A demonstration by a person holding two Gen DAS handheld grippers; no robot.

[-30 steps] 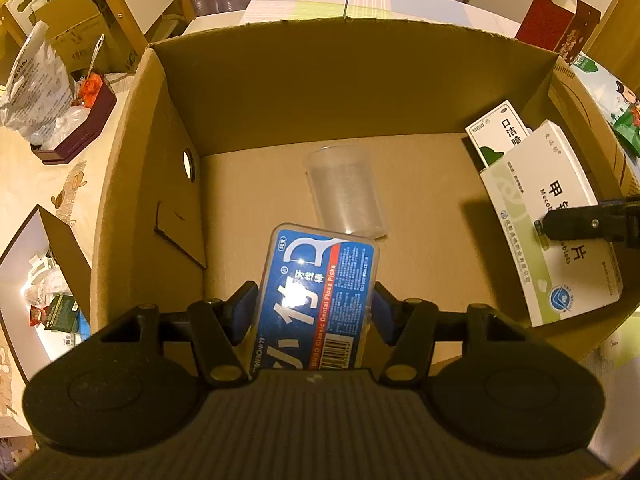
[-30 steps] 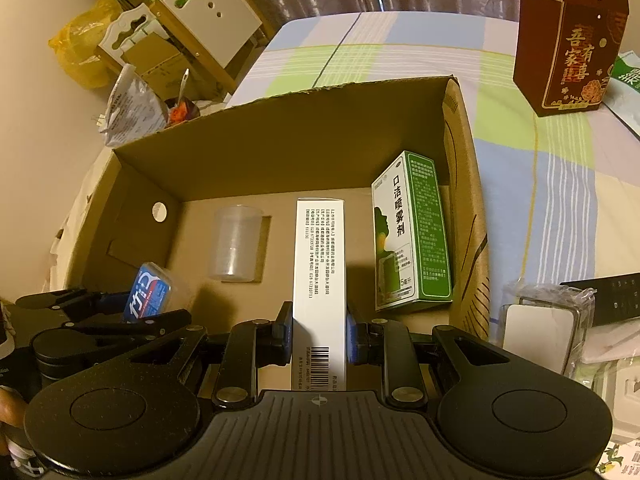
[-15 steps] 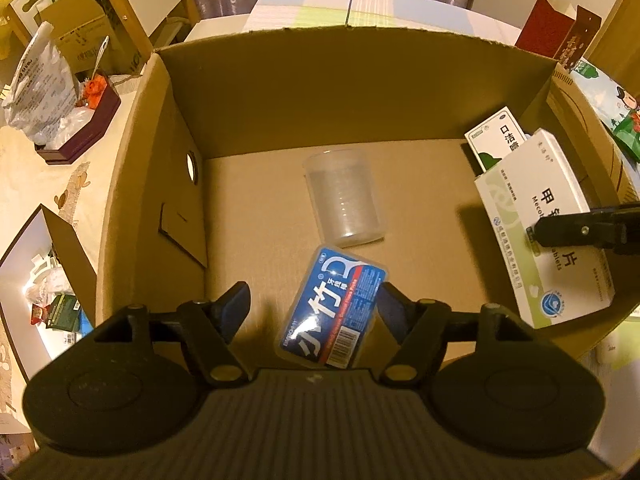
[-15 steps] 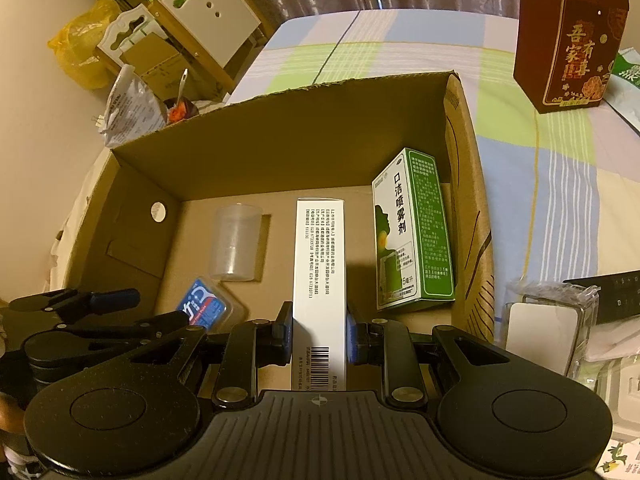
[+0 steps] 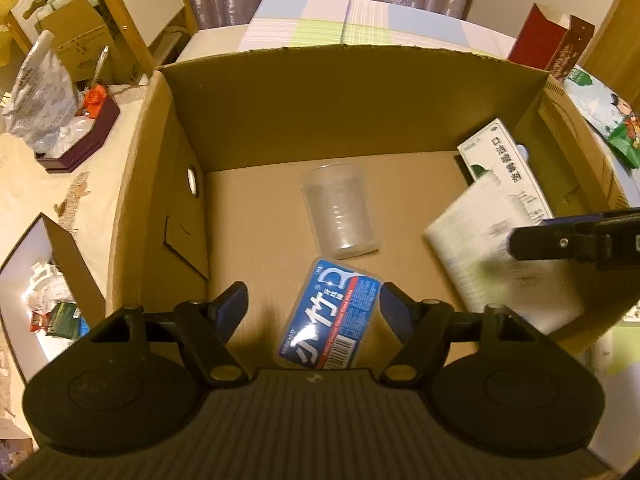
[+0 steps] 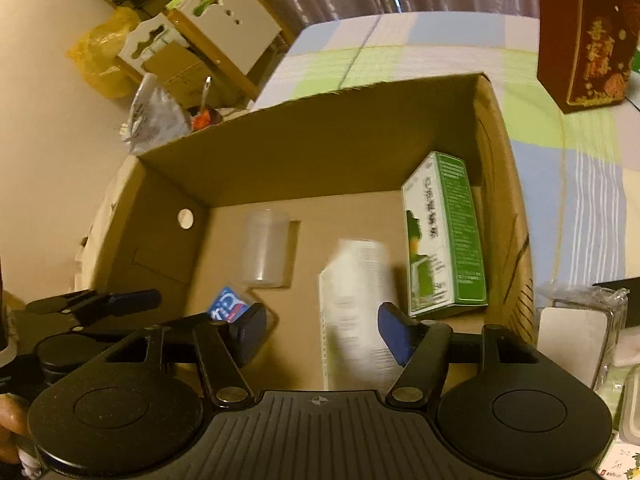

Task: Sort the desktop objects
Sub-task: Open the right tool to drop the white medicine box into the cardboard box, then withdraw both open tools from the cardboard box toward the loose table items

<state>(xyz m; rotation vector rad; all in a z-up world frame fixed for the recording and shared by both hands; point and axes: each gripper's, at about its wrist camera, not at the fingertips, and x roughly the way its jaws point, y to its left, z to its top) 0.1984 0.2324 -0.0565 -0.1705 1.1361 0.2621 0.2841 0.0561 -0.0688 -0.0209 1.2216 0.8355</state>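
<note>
We see that our left gripper [image 5: 312, 306] and right gripper [image 6: 322, 332] are matte black, each with dark blue finger pads [image 5: 234, 304], silver pivot screws, two round discs and a ribbed central plate.

left gripper [image 5: 312, 304] low centre of frame, jaws spread wide, holding nothing, right gripper [image 6: 322, 330] low centre of its frame, jaws wide apart, empty
</note>
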